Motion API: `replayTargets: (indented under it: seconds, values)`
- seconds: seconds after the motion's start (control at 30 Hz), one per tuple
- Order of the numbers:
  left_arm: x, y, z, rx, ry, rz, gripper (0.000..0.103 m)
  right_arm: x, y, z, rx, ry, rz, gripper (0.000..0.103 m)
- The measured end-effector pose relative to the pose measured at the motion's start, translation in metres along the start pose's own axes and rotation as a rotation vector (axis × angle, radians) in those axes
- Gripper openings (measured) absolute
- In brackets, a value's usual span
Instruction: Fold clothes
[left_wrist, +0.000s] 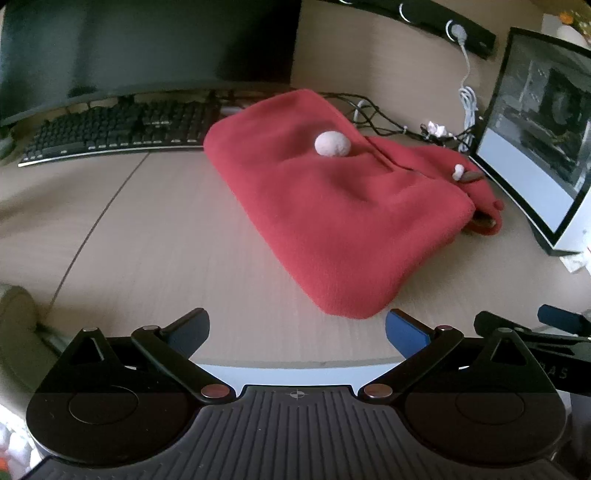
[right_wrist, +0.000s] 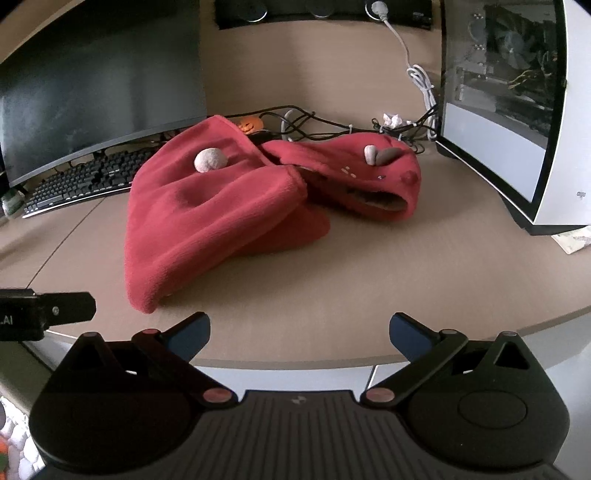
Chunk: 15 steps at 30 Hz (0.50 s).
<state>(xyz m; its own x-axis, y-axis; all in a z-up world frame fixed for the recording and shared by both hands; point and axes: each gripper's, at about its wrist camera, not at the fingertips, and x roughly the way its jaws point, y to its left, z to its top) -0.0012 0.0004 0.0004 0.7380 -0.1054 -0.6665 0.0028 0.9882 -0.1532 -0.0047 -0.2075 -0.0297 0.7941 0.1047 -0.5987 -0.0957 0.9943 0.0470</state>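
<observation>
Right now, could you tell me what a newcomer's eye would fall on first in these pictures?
The red garment lies bunched mid-desk, a pale pompom on top and its hood to the right. Behind it sit a dark monitor and keyboard on the left, a glass-sided PC case on the right. Both grippers are open at the near edge.

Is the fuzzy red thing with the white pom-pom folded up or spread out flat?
Folded. The red fleece garment lies doubled into a thick bundle on the tan desk, its layers stacked at the near edge, its hood beside it.
</observation>
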Motion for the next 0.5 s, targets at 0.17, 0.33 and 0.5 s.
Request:
replayTargets:
  seconds: [0.17, 0.33, 0.5]
  values:
    - [-0.005, 0.0, 0.0, 0.052, -0.017, 0.018, 0.103, -0.005, 0.006, -0.002, -0.023, 0.006, 0.011, 0.103]
    - [-0.014, -0.008, -0.012, 0.093, -0.049, 0.032, 0.103, 0.0, 0.015, 0.0, -0.013, 0.028, 0.011, 0.103]
    - [-0.016, -0.008, -0.004, 0.097, -0.03, 0.024, 0.103, -0.007, 0.012, 0.001, -0.005, 0.027, 0.008, 0.103]
